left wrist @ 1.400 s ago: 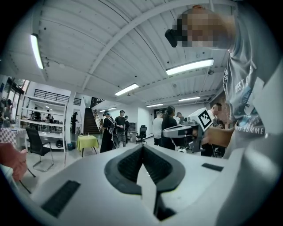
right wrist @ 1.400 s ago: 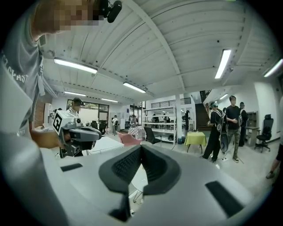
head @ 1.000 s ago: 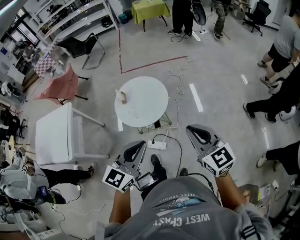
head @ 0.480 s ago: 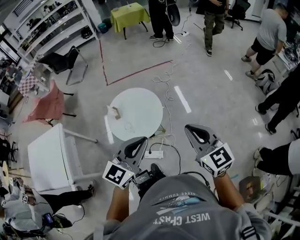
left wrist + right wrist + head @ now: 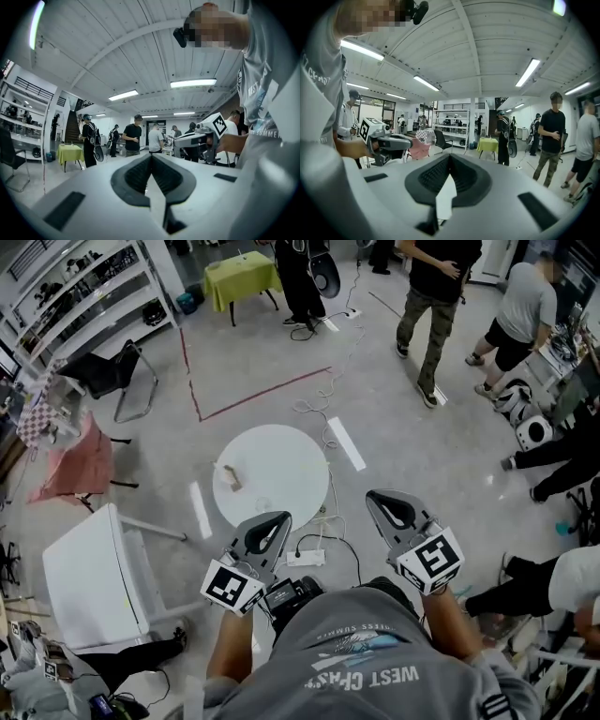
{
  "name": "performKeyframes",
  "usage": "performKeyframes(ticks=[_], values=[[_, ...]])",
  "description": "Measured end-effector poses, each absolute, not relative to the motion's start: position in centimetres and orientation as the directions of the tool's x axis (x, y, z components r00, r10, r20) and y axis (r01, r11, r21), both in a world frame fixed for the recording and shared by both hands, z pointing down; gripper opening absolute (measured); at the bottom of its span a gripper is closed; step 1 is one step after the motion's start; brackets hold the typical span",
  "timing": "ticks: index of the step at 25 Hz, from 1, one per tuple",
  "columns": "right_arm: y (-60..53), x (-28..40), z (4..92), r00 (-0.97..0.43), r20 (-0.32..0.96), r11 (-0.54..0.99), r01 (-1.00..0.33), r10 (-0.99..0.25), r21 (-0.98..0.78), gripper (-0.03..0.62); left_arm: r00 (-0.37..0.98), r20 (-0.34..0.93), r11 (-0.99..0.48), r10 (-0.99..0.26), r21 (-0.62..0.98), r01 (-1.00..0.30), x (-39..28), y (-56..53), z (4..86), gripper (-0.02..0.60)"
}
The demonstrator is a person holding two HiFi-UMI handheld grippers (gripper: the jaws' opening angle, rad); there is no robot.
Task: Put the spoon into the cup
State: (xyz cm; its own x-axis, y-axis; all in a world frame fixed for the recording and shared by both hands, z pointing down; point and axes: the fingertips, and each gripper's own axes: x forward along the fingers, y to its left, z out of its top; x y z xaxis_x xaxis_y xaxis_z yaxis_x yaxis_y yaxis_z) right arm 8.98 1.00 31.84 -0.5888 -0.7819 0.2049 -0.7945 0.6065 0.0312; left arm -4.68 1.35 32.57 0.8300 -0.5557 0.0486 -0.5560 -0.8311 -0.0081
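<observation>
Approach step — grey left gripper [image 5: 275,520] and right gripper [image 5: 379,499], jaws together, empty, well short of round white table [image 5: 292,463] with small tan cup [image 5: 230,477]; next, probably step closer.

White table [image 5: 281,465], yellow-green tablecloth [image 5: 242,268]

The head view looks steeply down from just above the left gripper [image 5: 275,521] and right gripper [image 5: 382,500], with the green table [image 5: 242,273] far ahead. Both gripper views sit low and face level toward that distant table, which all three views share.
</observation>
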Motion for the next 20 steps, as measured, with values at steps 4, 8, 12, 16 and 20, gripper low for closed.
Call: performKeyframes(ticks=[4,8,12,16,20], values=[[0.6,7.7,31.6,-0.598,0.221,0.621,-0.782,-0.770,0.048,0.003,0.821,0.039,-0.822,-0.569,0.001,-0.569,-6.1,0.7,32.7,0.003],[-0.5,7.1,31.6,-0.605,0.232,0.629,-0.776,-0.762,0.044,0.003,0.808,0.029,-0.808,-0.588,0.024,-0.589,-6.9,0.3,32.8,0.003],[-1.5,5.4,31.7,-0.648,0.233,0.672,-0.740,-0.726,0.036,0.003,0.786,0.041,-0.786,-0.617,0.029,-0.618,-8.1,0.3,33.0,0.003],[-2.7,3.9,32.3,-0.698,0.223,0.719,-0.695,-0.681,0.019,0.003,0.740,0.060,-0.740,-0.670,0.025,-0.672,-9.6,0.0,33.5,0.003],[-5.1,4.1,32.7,-0.735,0.217,0.752,-0.659,-0.642,-0.005,0.003,0.699,0.080,-0.700,-0.710,0.020,-0.714,-9.4,-1.1,33.5,0.003]])
